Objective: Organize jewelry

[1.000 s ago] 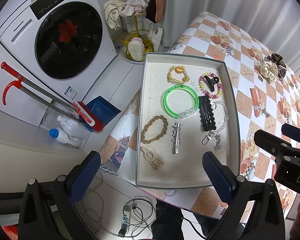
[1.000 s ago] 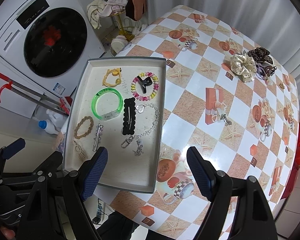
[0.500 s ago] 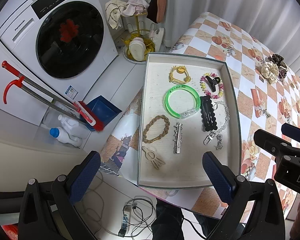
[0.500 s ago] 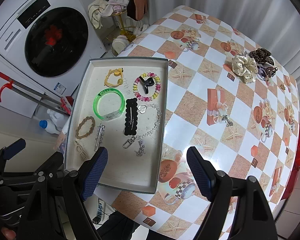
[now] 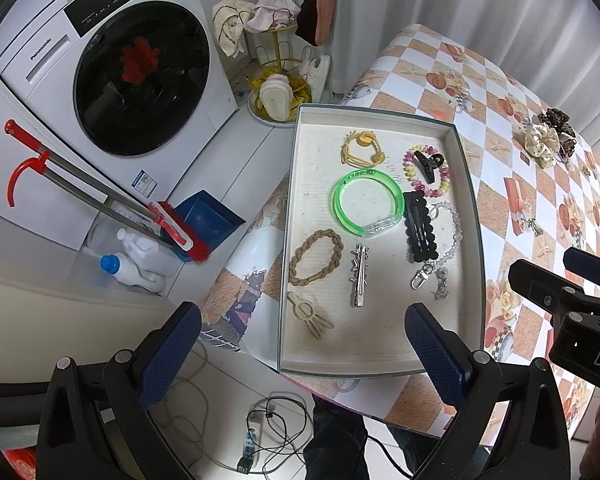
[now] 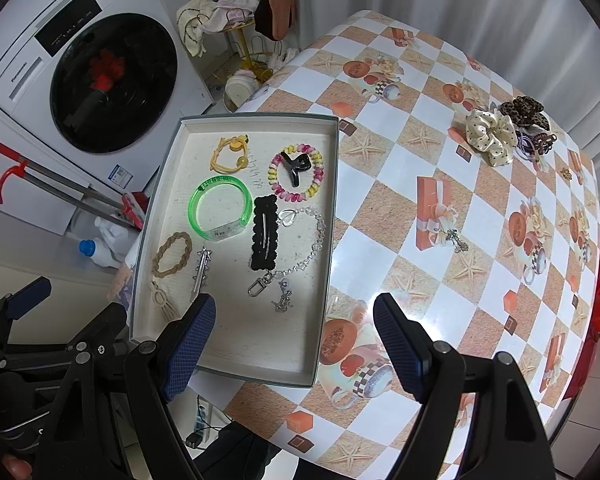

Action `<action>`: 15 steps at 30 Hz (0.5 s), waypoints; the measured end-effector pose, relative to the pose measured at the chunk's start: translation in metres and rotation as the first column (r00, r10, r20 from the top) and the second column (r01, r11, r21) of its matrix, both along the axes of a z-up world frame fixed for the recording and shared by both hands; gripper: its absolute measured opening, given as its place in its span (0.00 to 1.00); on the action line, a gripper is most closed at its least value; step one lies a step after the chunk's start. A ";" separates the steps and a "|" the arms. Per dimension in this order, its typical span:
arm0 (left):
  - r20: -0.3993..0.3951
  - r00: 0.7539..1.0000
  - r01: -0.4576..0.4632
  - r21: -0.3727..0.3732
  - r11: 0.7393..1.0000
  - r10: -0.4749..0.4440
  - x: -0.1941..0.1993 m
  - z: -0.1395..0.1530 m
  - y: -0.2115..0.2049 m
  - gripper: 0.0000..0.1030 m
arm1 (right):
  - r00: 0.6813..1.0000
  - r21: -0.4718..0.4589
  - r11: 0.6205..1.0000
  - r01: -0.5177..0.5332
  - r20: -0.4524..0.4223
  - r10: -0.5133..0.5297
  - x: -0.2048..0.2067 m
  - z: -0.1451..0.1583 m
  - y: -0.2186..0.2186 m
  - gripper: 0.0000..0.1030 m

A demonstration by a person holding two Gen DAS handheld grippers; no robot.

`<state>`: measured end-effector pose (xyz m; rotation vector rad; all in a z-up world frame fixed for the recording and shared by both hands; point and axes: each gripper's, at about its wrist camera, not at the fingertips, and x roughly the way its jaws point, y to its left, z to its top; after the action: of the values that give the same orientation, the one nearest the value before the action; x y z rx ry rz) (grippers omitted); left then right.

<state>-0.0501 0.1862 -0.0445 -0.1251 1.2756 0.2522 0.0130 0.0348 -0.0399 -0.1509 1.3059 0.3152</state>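
Observation:
A shallow grey tray (image 5: 466, 184) (image 6: 332, 216) sits at the table's left edge. It holds a green bangle (image 5: 368, 202) (image 6: 219, 208), a black hair clip (image 5: 420, 232) (image 6: 265, 238), a beaded ring with a black claw clip (image 5: 426, 170) (image 6: 296, 176), a silver chain (image 6: 312, 248), a braided tan band (image 5: 316, 256), a silver barrette (image 5: 360, 280) and a yellow tie (image 5: 362, 148). My left gripper (image 5: 300, 356) is open and empty above the tray's near edge. My right gripper (image 6: 294, 348) is open and empty above the tray's near right corner.
Scrunchies (image 6: 496, 136) lie at the table's far right, and a small silver charm (image 6: 456, 240) lies on the checkered tablecloth (image 6: 440, 184). A washing machine (image 5: 112, 68), a broom (image 5: 100, 196) and a rack with slippers (image 5: 284, 80) stand left of the table.
Both grippers have drifted slightly; the tray sits a little more to the right in both views. Nothing was taken hold of or let go.

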 end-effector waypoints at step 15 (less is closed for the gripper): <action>-0.002 1.000 0.000 0.000 1.000 0.000 0.000 0.000 0.000 1.00 | 1.000 0.000 1.000 -0.002 -0.002 0.002 -0.001 -0.001 0.002 0.81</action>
<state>-0.0502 0.1860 -0.0445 -0.1248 1.2773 0.2530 0.0116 0.0366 -0.0406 -0.1519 1.3074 0.3169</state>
